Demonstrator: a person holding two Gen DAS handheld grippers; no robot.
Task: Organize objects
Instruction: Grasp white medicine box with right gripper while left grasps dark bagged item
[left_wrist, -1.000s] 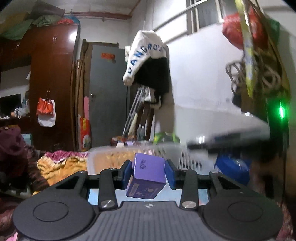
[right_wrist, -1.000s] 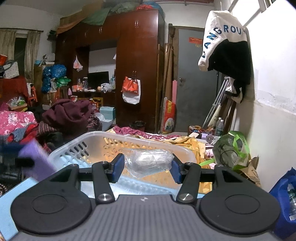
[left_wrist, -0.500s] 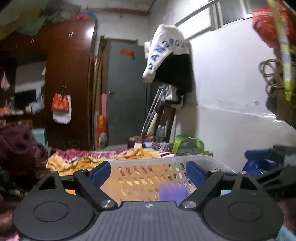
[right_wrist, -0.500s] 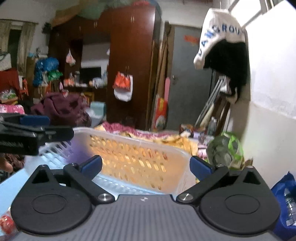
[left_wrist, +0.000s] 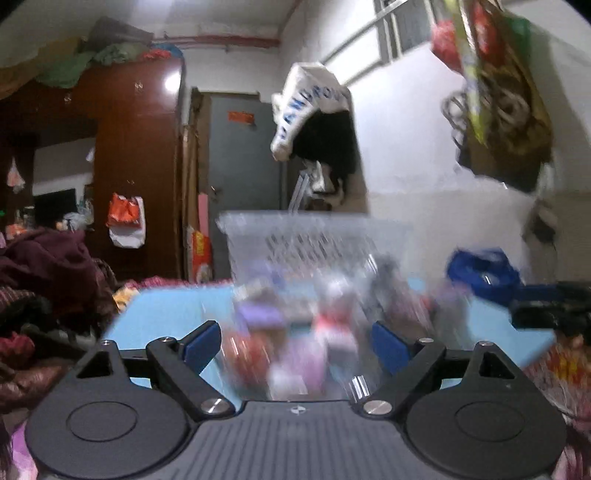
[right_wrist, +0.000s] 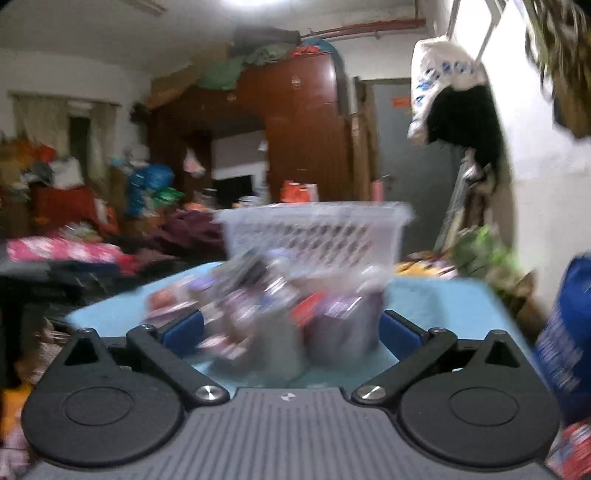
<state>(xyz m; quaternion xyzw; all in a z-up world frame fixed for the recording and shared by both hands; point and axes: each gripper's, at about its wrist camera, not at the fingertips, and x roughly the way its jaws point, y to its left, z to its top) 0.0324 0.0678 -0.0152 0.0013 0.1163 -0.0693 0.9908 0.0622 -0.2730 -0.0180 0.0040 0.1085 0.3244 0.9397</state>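
Both views are motion-blurred. A white slatted plastic basket (left_wrist: 314, 240) stands at the far side of a light blue table (left_wrist: 162, 314); it also shows in the right wrist view (right_wrist: 314, 232). A heap of small packets and boxes (left_wrist: 303, 332), purple, red and white, lies on the table in front of it, also seen in the right wrist view (right_wrist: 280, 314). My left gripper (left_wrist: 295, 347) is open and empty, low over the heap. My right gripper (right_wrist: 291, 332) is open and empty, just before the heap. The right gripper also appears in the left wrist view (left_wrist: 546, 306) at the right.
A blue bag (left_wrist: 480, 269) sits at the table's right, large and close in the right wrist view (right_wrist: 569, 332). Piled clothes (left_wrist: 48, 273) lie left of the table. A white wall (left_wrist: 424, 184) runs along the right, and a wardrobe (right_wrist: 295, 147) stands behind.
One second ago the left gripper held a purple box and the right a clear packet over the basket. Both opened and let go, then drew back and down toward the heap on the table.
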